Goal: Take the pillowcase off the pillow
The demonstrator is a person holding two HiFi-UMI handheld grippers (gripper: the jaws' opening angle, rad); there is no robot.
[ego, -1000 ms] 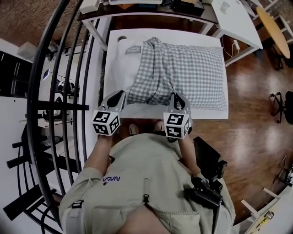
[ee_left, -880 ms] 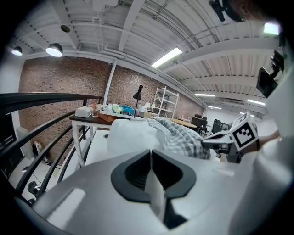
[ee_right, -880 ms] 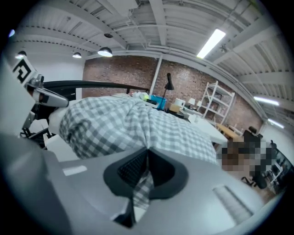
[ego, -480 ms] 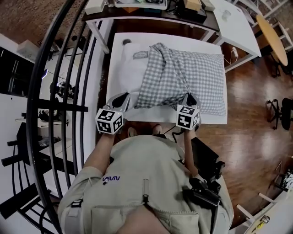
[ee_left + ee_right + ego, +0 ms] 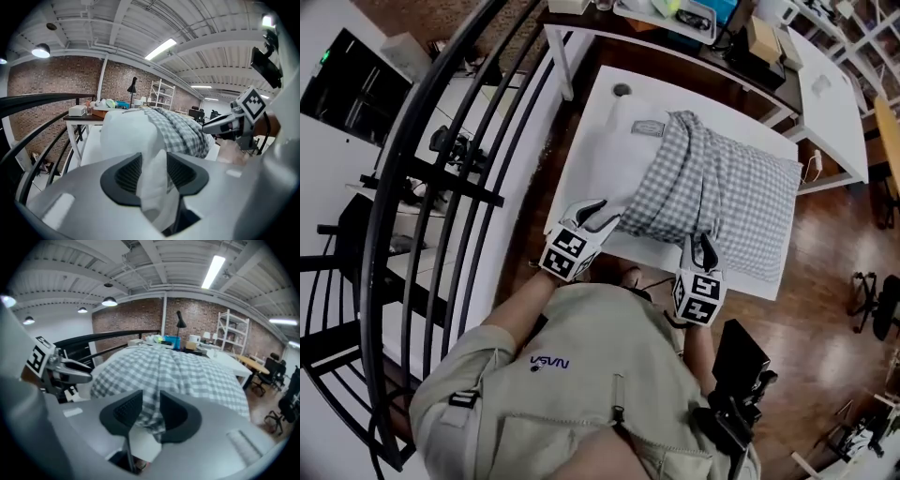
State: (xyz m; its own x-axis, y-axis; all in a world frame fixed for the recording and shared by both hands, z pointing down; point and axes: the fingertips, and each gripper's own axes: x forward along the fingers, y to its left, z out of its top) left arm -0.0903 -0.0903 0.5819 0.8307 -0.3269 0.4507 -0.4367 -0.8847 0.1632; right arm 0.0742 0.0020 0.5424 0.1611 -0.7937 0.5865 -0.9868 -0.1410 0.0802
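Two hand-held grippers sit at the near edge of the white rectangular table [image 5: 656,251], both with claws released. The left gripper [image 5: 598,214] has just been opening; its jaws stand apart with a fold of the white fabric pillow [image 5: 614,155] lying loose between them. The right gripper [image 5: 703,246] has likewise just been opening, and a bunch of the grey-and-white checked cotton pillowcase [image 5: 722,183] hangs slack between its parted pads.

The pillowcase covers the right-hand part of the pillow. Its open edge is rumpled in a crooked line across the middle, so the left end of the pillow is bare. The near hem of the case lies just inside the table's front edge, between the two grippers. A narrow strip of bare tabletop shows along the front and at the right end.

On the left, a black curved metal railing [image 5: 28,104] runs close beside the table. On the right lies open brown wooden floor [image 5: 834,244], with a second white table [image 5: 834,103] beyond it. A cluttered desk [image 5: 675,33] stands just past the far edge. The person's torso is close against the near edge.
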